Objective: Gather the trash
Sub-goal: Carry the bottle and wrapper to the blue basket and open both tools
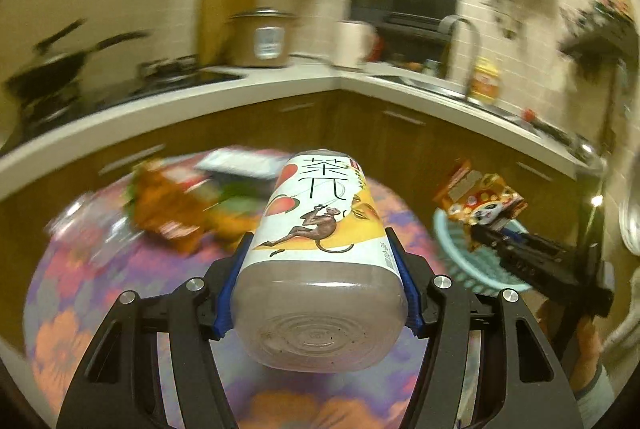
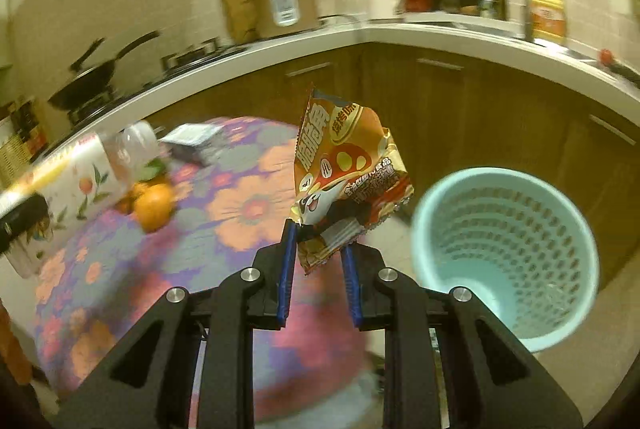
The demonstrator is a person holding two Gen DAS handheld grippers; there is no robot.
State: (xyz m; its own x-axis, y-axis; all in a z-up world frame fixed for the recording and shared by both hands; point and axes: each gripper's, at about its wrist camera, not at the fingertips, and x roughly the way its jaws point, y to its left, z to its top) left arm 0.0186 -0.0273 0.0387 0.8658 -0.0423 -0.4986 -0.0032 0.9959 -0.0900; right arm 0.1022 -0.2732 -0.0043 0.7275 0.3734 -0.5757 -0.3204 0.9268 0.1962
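Observation:
My left gripper [image 1: 320,241] is shut on an empty plastic tea bottle [image 1: 320,249] with a white and yellow label, held above the flowered table [image 1: 64,309]. My right gripper [image 2: 320,233] is shut on an orange snack wrapper [image 2: 344,165] and holds it up left of the light blue perforated trash basket [image 2: 508,253]. The right gripper [image 1: 496,225], its wrapper [image 1: 480,197] and the basket [image 1: 472,269] also show at the right of the left wrist view. The bottle [image 2: 80,177] shows at the left of the right wrist view.
More wrappers [image 1: 172,205] and a grey packet [image 1: 240,165] lie on the far side of the table. Oranges [image 2: 154,205] and a packet [image 2: 192,141] lie on the flowered cloth [image 2: 240,197]. A kitchen counter [image 2: 360,33] with cooker, pan and sink runs behind.

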